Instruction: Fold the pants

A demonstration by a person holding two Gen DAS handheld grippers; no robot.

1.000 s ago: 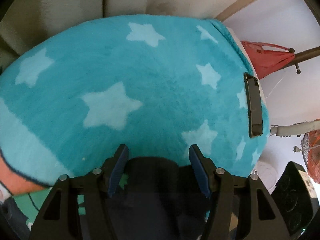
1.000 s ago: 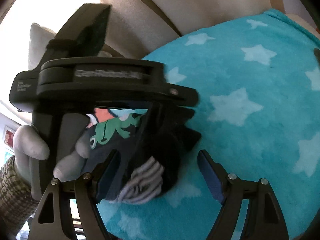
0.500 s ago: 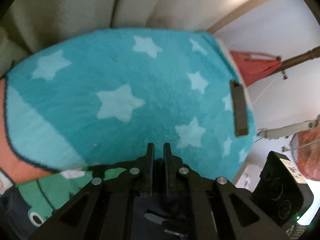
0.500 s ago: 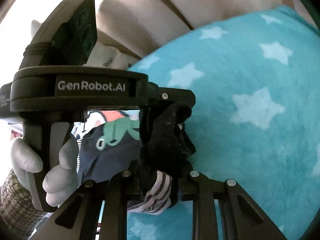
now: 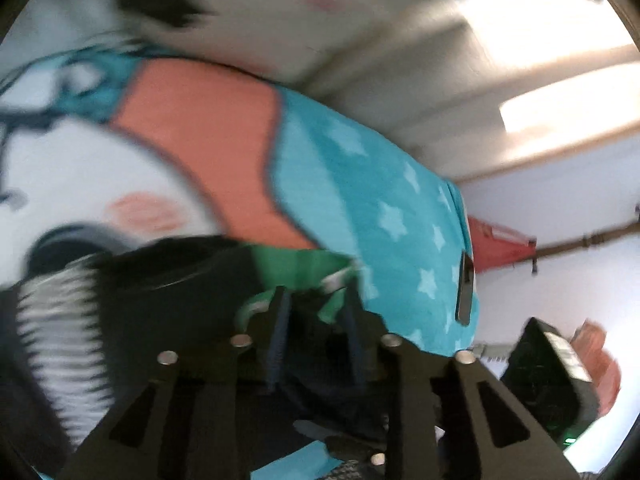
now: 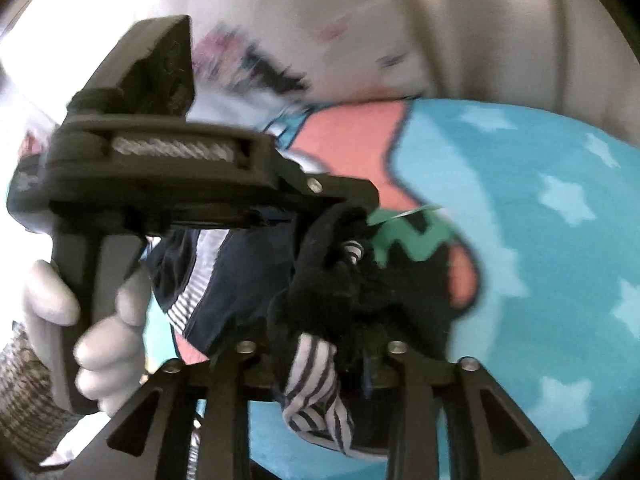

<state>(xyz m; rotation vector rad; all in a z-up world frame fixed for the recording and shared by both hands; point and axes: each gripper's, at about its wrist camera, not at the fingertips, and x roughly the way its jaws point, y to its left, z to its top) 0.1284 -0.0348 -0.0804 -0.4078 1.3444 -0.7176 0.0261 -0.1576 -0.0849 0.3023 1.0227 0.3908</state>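
The pants [image 5: 168, 280] are dark navy with a green print and a black-and-white striped cuff. In the left wrist view my left gripper [image 5: 316, 312] is shut on a fold of the dark cloth, the green print just beyond its fingertips. In the right wrist view my right gripper [image 6: 320, 344] is shut on the bunched dark cloth and the striped cuff [image 6: 316, 392]. The left gripper's black body [image 6: 160, 168], held by a gloved hand, is close on the left, also holding the pants [image 6: 248, 264]. Both frames are motion-blurred.
A teal blanket with pale stars [image 5: 384, 216] and an orange and white patch [image 5: 200, 128] covers the surface. A dark phone-like slab [image 5: 466, 292] lies near its right edge. A beige sofa back [image 6: 480, 20] rises behind. A black device [image 5: 552, 376] sits at lower right.
Both grippers, shut on the pants since half a second ago, have swung left with the cloth. The orange and white part of the blanket has come into view.
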